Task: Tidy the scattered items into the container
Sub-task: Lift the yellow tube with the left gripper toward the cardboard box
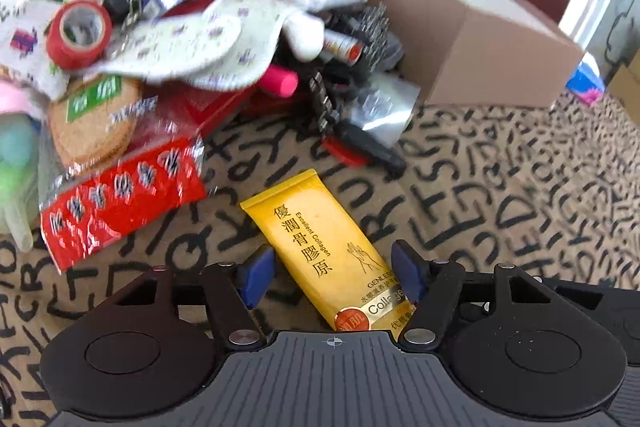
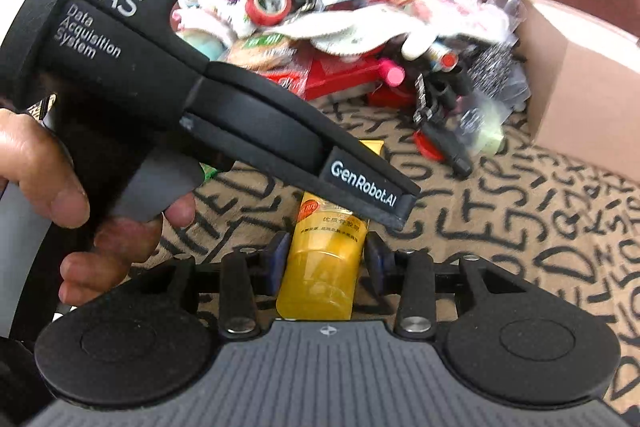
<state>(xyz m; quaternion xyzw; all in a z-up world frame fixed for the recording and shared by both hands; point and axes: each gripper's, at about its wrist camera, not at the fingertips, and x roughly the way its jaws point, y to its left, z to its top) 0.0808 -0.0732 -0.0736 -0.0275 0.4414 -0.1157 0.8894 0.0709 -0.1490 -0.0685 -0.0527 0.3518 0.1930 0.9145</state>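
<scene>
— So where does the yellow tube [image 1: 320, 247] lie?

— Flat on the letter-print cloth [image 1: 500, 211], just on the near side of the heap of clutter [image 1: 192, 39], apart from it. The cardboard box [image 1: 480, 39], which I take to be the container, stands beyond the tube and touches the heap's far end.

— And the grippers?

— Both are on the tube. The left gripper [image 1: 332, 271] straddles its body with the jaws wide; one blue pad seems to touch the tube's edge, the other stands clear, so nothing is gripped there. The right gripper [image 2: 326, 263] sits at the cap end [image 2: 320, 291], jaws about as wide as the cap, pads [image 2: 278, 259] close to both sides. Whether they press it yet, I cannot tell.

— Two tools on one tube seems a crowd.

— I judge one should take it. The right looks better centred, so let it close on the firm cap end rather than the soft body, which would likely squash and slip.

— Then?

— Lift straight up off the cloth, keeping the left tool clear, since its body [image 2: 280, 131] crosses above the tube. Carry over the heap, not through it, and release low inside the box.
</scene>
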